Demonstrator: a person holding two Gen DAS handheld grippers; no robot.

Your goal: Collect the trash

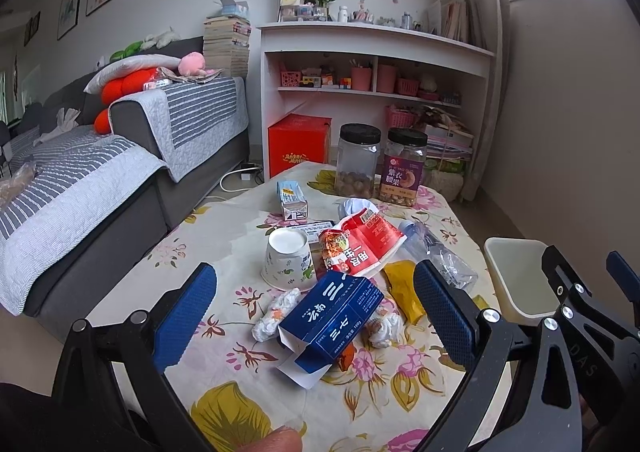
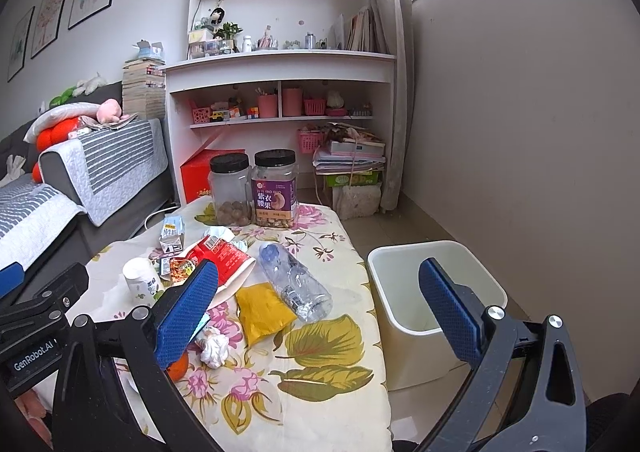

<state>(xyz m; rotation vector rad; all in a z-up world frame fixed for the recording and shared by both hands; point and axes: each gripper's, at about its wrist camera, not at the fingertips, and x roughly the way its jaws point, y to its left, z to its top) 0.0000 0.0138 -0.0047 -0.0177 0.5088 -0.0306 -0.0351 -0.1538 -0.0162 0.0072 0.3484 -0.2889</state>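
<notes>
Left wrist view: the left gripper (image 1: 316, 312) hangs low over a table under a floral cloth (image 1: 224, 224), its blue fingers spread wide apart and holding nothing. Between them lies a blue carton (image 1: 334, 318), its near flap open, with a crumpled tissue (image 1: 276, 314) just to its left and another (image 1: 384, 326) just to its right. Beyond the carton stand an upturned paper cup (image 1: 286, 258) and a crushed red noodle bowl (image 1: 366, 242); a yellow packet (image 1: 404, 286) and a clear plastic bottle (image 1: 440, 254) lie to the right. A small milk carton (image 1: 292, 200) stands farther off, and two black-lidded jars (image 1: 378, 162) stand at the far edge. A cream waste bin (image 1: 516, 276) stands off the table's right side, partly hidden by the other gripper's frame.

Right wrist view: the right gripper (image 2: 320, 308) also has its fingers wide apart and empty, one over the table, the other over the bin (image 2: 384, 272), which stands on the floor just beside the table's right edge. The bottle (image 2: 296, 280) and yellow packet (image 2: 262, 312) lie between the fingers, near the table edge. A tissue (image 2: 214, 348) and something orange (image 2: 178, 368) sit beside the left finger.
</notes>
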